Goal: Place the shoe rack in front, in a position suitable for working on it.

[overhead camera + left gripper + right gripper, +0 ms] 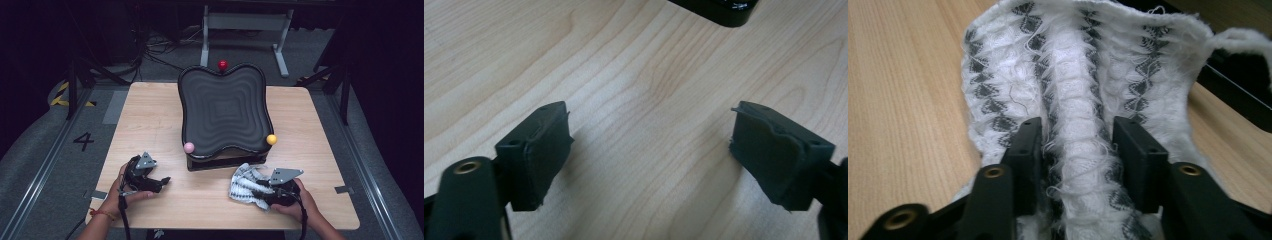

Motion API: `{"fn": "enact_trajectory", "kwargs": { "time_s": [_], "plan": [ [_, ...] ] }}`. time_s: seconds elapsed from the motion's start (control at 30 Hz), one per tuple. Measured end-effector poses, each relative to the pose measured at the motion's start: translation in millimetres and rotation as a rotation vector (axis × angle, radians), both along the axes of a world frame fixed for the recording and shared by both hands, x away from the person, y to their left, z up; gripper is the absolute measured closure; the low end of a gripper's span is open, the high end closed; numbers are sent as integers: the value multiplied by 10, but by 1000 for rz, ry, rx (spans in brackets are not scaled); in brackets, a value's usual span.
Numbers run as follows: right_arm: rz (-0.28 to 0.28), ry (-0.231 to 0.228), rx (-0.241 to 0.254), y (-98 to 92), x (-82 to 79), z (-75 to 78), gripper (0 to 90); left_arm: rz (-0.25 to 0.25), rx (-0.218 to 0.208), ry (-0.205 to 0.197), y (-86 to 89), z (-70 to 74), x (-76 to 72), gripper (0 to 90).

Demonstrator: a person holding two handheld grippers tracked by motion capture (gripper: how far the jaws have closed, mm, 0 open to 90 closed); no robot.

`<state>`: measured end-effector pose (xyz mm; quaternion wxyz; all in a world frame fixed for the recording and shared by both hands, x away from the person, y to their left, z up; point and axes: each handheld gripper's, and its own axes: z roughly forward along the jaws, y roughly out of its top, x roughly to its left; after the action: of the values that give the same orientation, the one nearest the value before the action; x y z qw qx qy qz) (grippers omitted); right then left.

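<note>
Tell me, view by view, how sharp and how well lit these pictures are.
High view: the table is evenly lit and sharp, the floor around it falls into near black. Left gripper view: wood grain crisp, the near fingers softly blurred, faint shadows under them. Right gripper view: the white cloth is bright and sharp mid-frame, while the fingers at the bottom edge go soft.

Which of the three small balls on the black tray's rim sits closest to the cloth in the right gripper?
The yellow ball, at the tray's near right corner just above the cloth; the pink ball sits near-left, the red ball at the far edge.
</note>
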<state>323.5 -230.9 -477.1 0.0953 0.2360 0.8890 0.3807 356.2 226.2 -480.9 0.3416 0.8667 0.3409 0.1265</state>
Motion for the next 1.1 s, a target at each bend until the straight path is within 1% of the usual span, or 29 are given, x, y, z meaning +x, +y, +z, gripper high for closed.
{"fn": "enact_trajectory", "kwargs": {
  "time_s": [0.07,0.13,0.17,0.2,0.23,0.27,0.33,0.37,0.43,0.47,0.5,0.57,0.6,0.67,0.73,0.77,0.8,0.83,0.9,0.93,0.97,1.0,1.03,1.1],
  "plan": [
    [-10,-4,3,-16,12,-1,665,-18,-2,-12,-25,4,22,203],
    [-16,-5,4,-25,21,0,706,-29,10,-22,-66,17,33,237],
    [-19,-11,1,-27,20,1,729,-45,19,-31,-89,27,45,272],
    [-19,-11,1,-27,20,1,729,-53,18,-37,-119,31,49,272],
    [-20,-16,4,-31,20,-1,744,-62,22,-46,-152,45,49,296],
    [-20,-16,4,-31,20,-1,744,-67,11,-53,-173,46,44,296],
    [-23,-30,-4,-27,15,1,769,-87,12,-54,-220,60,52,314],
    [-23,-30,-4,-27,15,1,769,-94,1,-51,-247,60,58,314],
    [-27,-37,-4,-24,11,-2,781,-106,-11,-64,-293,86,70,320],
    [-28,-45,-6,-25,6,-3,785,-114,-25,-75,-323,107,78,331],
    [-28,-62,-4,-25,-6,-10,790,-113,-38,-78,-347,126,81,365],
    [-30,-66,0,-27,-8,-13,792,-122,-52,-87,-389,154,99,381],
    [-33,-74,2,-29,-9,-18,794,-123,-53,-94,-421,167,107,391],
    [-35,-87,3,-36,-10,-23,798,-146,-54,-100,-461,169,115,439],
    [-40,-87,6,-36,-7,-27,798,-158,-48,-103,-510,166,118,451],
    [-40,-84,8,-37,-2,-26,798,-160,-49,-108,-537,165,120,476],
    [-40,-84,8,-37,-2,-26,798,-159,-48,-110,-552,167,123,476],
    [-42,-82,12,-43,6,-27,798,-161,-53,-112,-570,171,132,480],
    [-46,-79,15,-47,10,-29,798,-173,-83,-115,-623,200,165,488],
    [-46,-79,15,-47,10,-29,798,-173,-83,-115,-623,200,165,503],
    [-50,-86,13,-52,13,-28,798,-184,-90,-117,-644,215,173,512],
    [-50,-86,13,-52,13,-28,798,-185,-93,-126,-658,219,176,512],
    [-51,-87,11,-54,13,-27,798,-190,-91,-127,-674,227,181,520],
    [-56,-84,8,-63,12,-21,799,-187,-95,-130,-702,226,193,536]
  ]
}}
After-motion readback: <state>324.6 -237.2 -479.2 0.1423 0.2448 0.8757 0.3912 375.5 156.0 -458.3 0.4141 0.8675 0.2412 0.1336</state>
